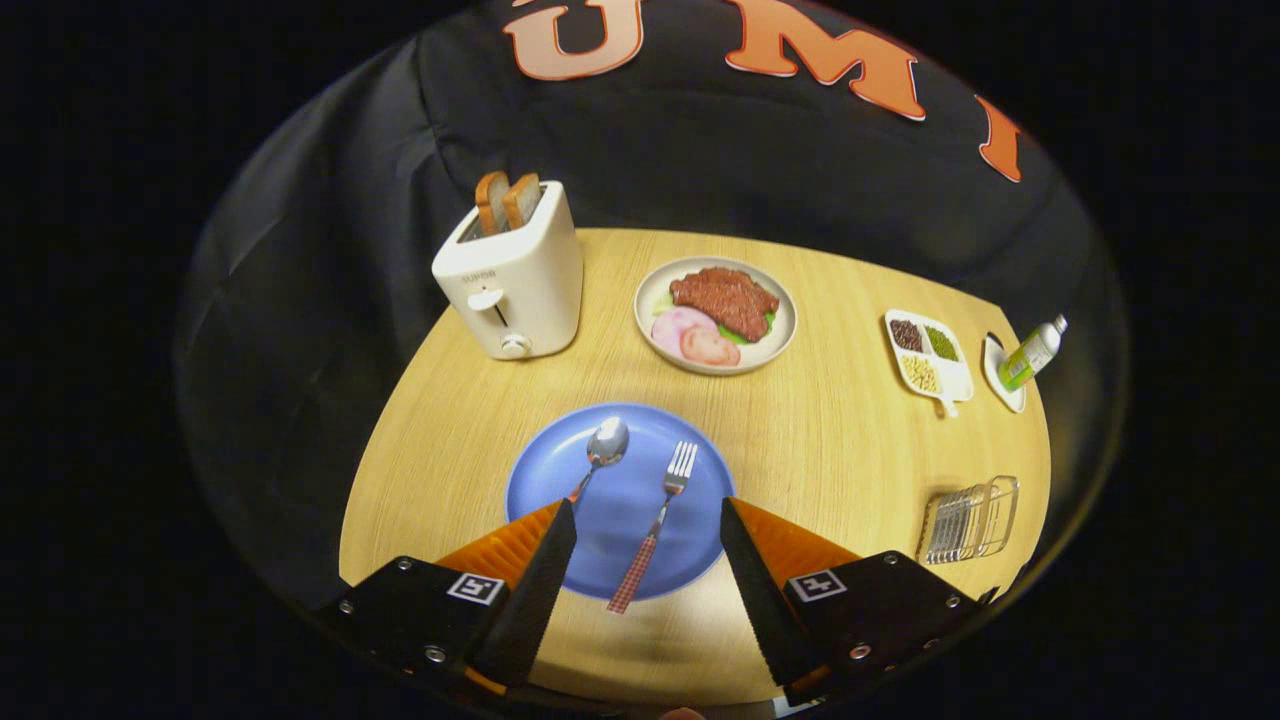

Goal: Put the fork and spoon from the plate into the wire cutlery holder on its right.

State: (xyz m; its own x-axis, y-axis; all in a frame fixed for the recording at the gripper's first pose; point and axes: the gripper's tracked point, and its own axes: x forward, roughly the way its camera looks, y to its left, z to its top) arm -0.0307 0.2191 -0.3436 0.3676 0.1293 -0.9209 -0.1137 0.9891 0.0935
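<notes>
With fingers [648, 510] apart, fork [660, 520] between.

The gripper [648, 510] is held level and pointing forward, its two fingers [540, 570] spread wide apart — nothing is caught between them, and neither pad touches anything. The tips reach about equally far ahead, one on each side. Each finger base carries a square marker tag [474, 588] — both face upward.

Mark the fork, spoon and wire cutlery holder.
fork [668, 506]: gripper view, mid handle, between the open fingers.
spoon [607, 441]: gripper view, bowl.
wire cutlery holder [969, 521]: gripper view, middle of the wires.
</notes>
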